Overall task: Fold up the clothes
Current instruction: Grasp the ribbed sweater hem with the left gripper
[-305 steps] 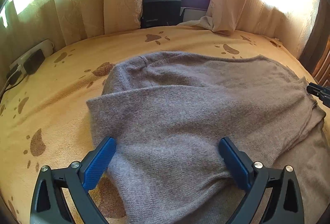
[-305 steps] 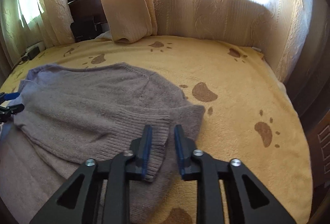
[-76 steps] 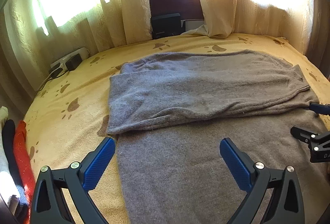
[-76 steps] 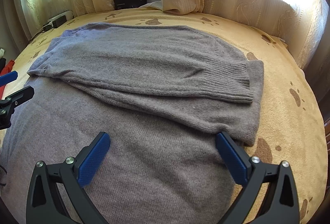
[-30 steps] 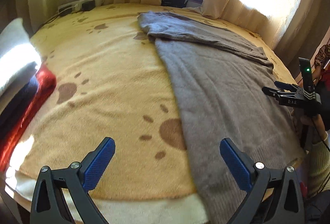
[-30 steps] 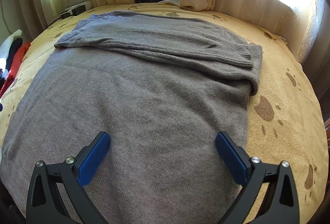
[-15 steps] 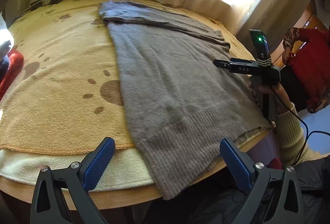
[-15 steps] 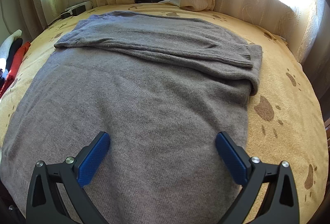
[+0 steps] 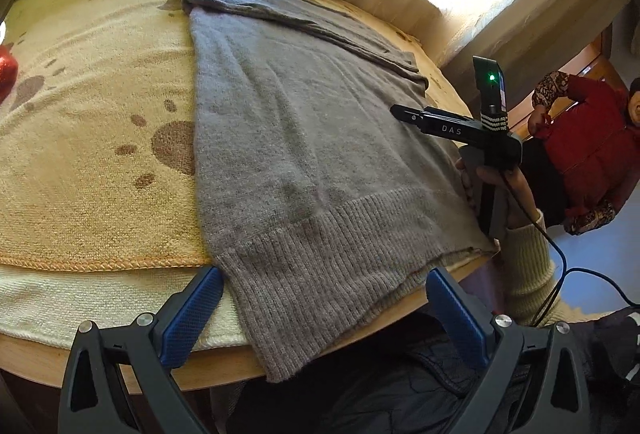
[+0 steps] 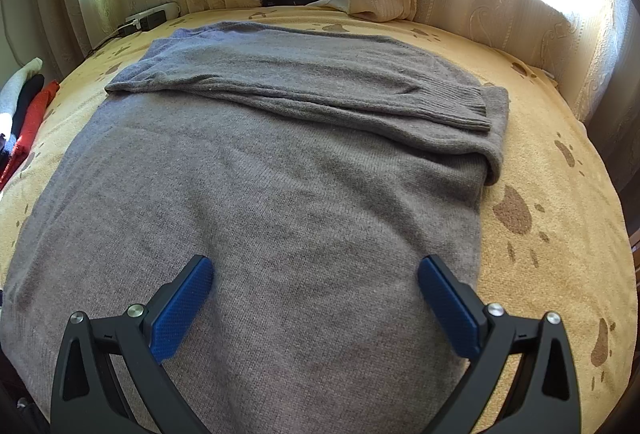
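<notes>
Both claws are spread wide with nothing held. The left gripper (image 9: 324, 308) is poised at the ribbed hem of the grey sweater (image 9: 304, 138); the right gripper (image 10: 316, 298) hovers over its body. The sweater is laid on the yellow blanket (image 10: 560, 194), sleeves folded across at the far end.

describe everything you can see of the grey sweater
The grey sweater is a fuzzy knit lying flat on the paw-print blanket. Both sleeves are folded across its upper part, a ribbed cuff ending near its right edge. Its ribbed hem droops over the near table edge. Neither the left gripper nor the right gripper holds it; both are open.
</notes>
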### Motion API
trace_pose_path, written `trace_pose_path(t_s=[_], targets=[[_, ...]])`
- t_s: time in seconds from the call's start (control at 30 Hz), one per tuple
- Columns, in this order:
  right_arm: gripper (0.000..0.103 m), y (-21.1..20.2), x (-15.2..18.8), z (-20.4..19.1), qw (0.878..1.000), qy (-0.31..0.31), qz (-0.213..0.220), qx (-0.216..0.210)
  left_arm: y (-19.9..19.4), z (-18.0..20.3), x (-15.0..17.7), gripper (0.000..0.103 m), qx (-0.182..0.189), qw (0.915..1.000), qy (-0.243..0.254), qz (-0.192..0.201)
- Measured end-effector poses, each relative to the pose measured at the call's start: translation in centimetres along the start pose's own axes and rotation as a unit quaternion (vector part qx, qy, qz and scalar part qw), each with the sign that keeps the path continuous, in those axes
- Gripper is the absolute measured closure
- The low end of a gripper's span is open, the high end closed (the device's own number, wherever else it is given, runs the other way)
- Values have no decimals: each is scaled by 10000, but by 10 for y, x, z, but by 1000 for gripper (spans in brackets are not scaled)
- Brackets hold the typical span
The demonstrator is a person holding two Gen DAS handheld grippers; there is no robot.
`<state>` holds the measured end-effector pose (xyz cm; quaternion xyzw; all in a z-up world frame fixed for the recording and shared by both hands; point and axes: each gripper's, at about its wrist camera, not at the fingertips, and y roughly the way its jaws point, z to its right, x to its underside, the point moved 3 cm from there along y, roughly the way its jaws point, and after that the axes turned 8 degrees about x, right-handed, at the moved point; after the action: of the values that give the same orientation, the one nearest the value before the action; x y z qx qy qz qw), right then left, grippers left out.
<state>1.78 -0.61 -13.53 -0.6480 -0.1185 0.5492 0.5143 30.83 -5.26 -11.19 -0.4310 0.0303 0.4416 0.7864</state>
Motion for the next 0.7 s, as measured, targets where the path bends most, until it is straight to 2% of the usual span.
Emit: trace_pose_path(t_s=[0.17,0.2,0.23,0.3,0.43,0.7], targets=[[1,0,0,0,10000,-1,-1,-4,-1,-2,-1,2,247,9994,-234,-3],[1,0,0,0,10000,-2,-1,-4,-1,-1,-1,5,272,9993,-249,-15],[1,0,0,0,10000,-2,-1,-5,-1,0,-1,14,283,9993,-235,-35],[1,0,0,0,10000,-2,-1,-6,1,4,-1,24,327,9993,-184,-83],[1,0,0,0,10000,0,0,-7,9,10,-3,24,321,9993,-94,-136],[1,0,0,0,10000,1,1,-13,6,-4,-3,24,606,9966,-565,0]])
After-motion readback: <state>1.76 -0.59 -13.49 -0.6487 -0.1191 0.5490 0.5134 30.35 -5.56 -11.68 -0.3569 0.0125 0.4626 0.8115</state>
